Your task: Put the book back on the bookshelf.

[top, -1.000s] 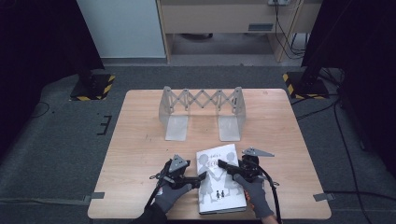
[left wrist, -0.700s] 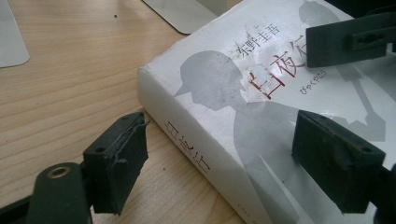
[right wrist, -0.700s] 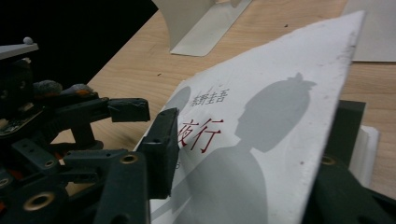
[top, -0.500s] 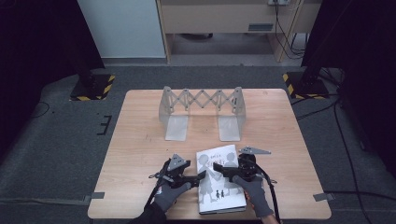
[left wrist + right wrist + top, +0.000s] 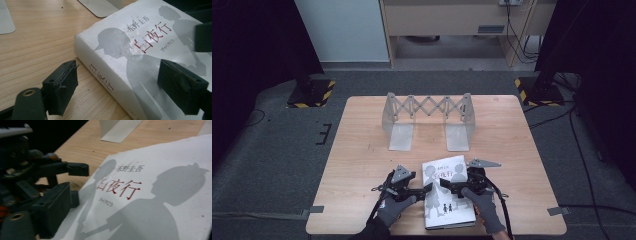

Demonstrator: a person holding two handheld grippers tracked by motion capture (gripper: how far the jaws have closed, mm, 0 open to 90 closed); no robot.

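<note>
Apparently early stage: book [image 5: 447, 192] lies flat on tabletop [image 5: 362, 165] at near edge, not yet lifted. Rack [image 5: 428, 120] stands behind it, well apart. Left hand-held gripper [image 5: 428, 189] released, jaws straddling spine corner, one beside book over wood, one above cover. Right hand-held gripper [image 5: 445, 184] over cover; grip state cannot tell. Left to do, likely: clamp, raise book, stand it in rack. Cover reads 白夜行 in red, 東野圭吾 above; spine print unclear.

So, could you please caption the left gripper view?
Left gripper, jaws open, straddles the spine edge of a thick white paperback book on the wooden table.
</note>
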